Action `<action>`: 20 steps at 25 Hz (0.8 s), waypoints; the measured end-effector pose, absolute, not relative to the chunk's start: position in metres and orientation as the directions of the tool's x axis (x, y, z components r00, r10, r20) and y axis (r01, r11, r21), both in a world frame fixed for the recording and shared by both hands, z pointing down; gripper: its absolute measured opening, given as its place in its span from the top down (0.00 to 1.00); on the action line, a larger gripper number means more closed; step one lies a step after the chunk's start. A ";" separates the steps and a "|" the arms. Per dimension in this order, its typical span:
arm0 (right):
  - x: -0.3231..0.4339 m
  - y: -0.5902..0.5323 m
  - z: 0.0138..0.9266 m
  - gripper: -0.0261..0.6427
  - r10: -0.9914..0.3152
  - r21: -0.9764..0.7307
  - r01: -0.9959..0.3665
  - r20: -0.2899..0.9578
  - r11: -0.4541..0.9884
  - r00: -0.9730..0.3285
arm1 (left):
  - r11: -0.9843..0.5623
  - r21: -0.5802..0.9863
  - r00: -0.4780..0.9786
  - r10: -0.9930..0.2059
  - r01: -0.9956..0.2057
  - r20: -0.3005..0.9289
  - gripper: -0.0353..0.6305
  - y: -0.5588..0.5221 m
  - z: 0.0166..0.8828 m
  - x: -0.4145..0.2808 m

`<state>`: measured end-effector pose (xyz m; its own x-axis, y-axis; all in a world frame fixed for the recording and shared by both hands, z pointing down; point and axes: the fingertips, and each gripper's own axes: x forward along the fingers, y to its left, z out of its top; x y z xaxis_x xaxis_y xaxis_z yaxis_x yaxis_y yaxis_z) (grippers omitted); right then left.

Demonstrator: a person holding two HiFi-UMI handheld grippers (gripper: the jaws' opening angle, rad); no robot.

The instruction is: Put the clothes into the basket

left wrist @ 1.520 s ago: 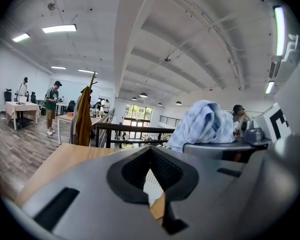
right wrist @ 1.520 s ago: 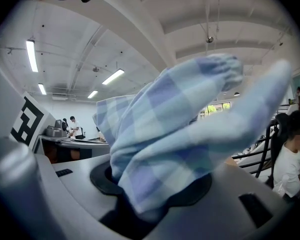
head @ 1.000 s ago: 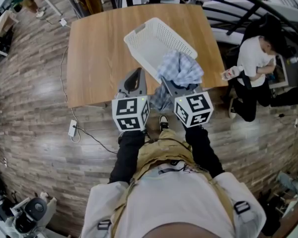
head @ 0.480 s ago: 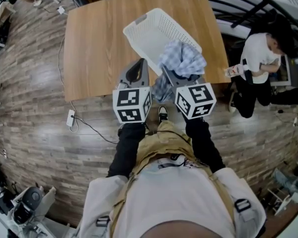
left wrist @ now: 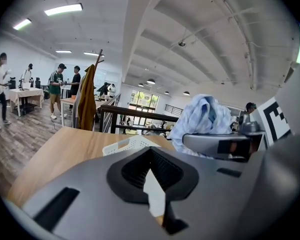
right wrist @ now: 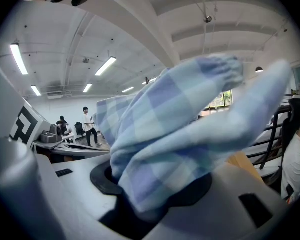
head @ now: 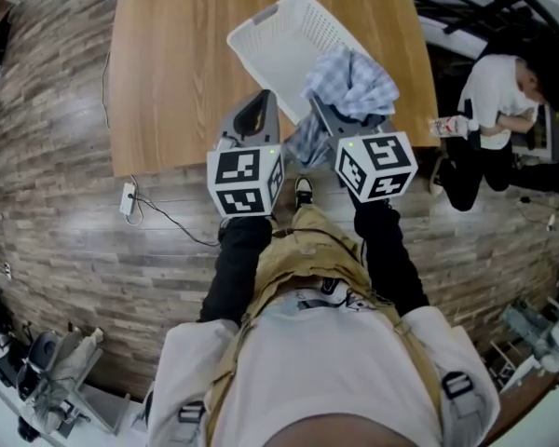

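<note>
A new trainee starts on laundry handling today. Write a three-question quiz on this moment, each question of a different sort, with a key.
1. Multiple choice: what is between the jaws of the right gripper?
A) a blue checked cloth
B) a white towel
C) nothing
2. True or false: the white basket stands on the floor.
3. Short answer: has the cloth been put into the basket?

Key
1. A.
2. False. It stands on the wooden table.
3. Not yet. The right gripper clamps it, and in the head view it is bunched over the basket's near-right rim.
</note>
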<state>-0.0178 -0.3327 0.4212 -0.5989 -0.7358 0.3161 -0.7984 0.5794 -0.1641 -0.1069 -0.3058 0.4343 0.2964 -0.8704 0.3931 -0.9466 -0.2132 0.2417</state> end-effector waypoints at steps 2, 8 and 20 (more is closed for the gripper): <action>-0.019 -0.340 0.430 0.65 -0.728 -0.166 -0.796 0.329 0.583 -0.602 | -0.202 0.247 0.291 -0.864 -0.948 0.410 0.95 -0.310 0.444 -0.108; -0.020 -0.369 0.460 0.65 -0.704 -0.171 -0.792 0.375 0.586 -0.603 | -0.176 0.250 0.278 -0.839 -0.952 0.468 0.95 -0.329 0.474 -0.111; -0.022 -0.442 0.547 0.65 -0.633 -0.139 -0.783 0.511 0.607 -0.581 | -0.095 0.281 0.243 -0.795 -0.955 0.556 0.95 -0.355 0.531 -0.120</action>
